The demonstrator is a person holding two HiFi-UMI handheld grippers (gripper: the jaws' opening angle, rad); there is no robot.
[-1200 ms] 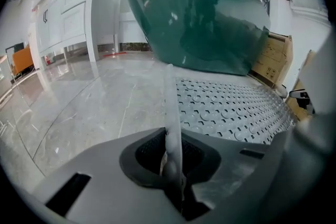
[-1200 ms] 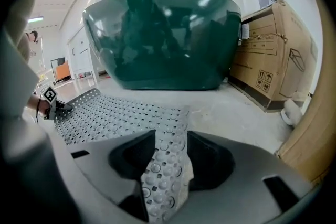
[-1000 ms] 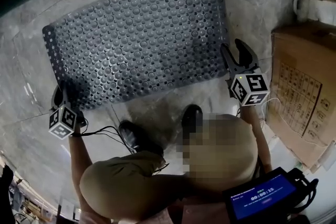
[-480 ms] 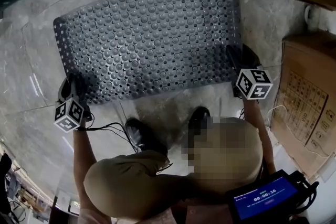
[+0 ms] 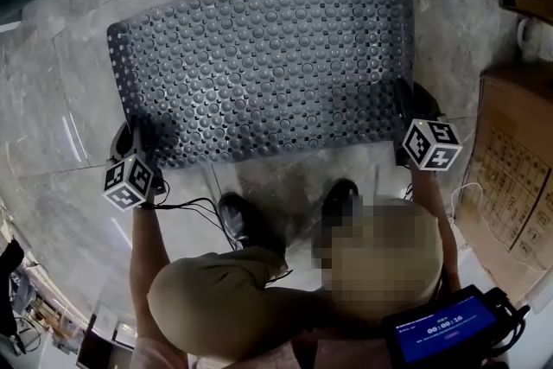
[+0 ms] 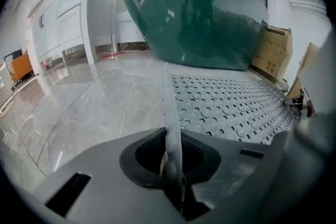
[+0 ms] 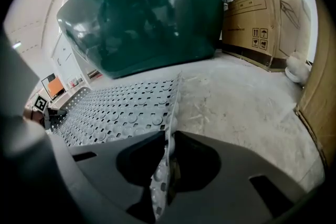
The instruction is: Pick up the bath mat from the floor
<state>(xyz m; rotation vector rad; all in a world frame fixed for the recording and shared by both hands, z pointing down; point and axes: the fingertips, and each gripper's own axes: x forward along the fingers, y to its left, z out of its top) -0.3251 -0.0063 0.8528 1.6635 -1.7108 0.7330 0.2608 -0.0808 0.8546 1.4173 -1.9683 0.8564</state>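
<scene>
The grey studded bath mat (image 5: 268,65) lies spread on the marble floor. My left gripper (image 5: 131,136) is shut on the mat's near left corner; in the left gripper view the mat's edge (image 6: 170,113) runs straight into the closed jaws of the left gripper (image 6: 171,168). My right gripper (image 5: 406,105) sits at the mat's right edge. Its jaws are closing, and in the right gripper view the mat's edge (image 7: 170,128) stands pinched between the jaws of the right gripper (image 7: 166,168). The rest of the mat (image 7: 115,110) lies flat.
Cardboard boxes (image 5: 518,177) stand close on the right, also a cardboard box (image 7: 260,13) in the right gripper view. A dark green tub (image 6: 199,13) rises beyond the mat. White cabinets (image 6: 68,8) line the far left. The person's shoes (image 5: 242,225) stand just behind the mat's near edge.
The right gripper moved forward over the mat's right edge and its wide-open jaws came together on it. The left gripper kept its hold on the left corner.
</scene>
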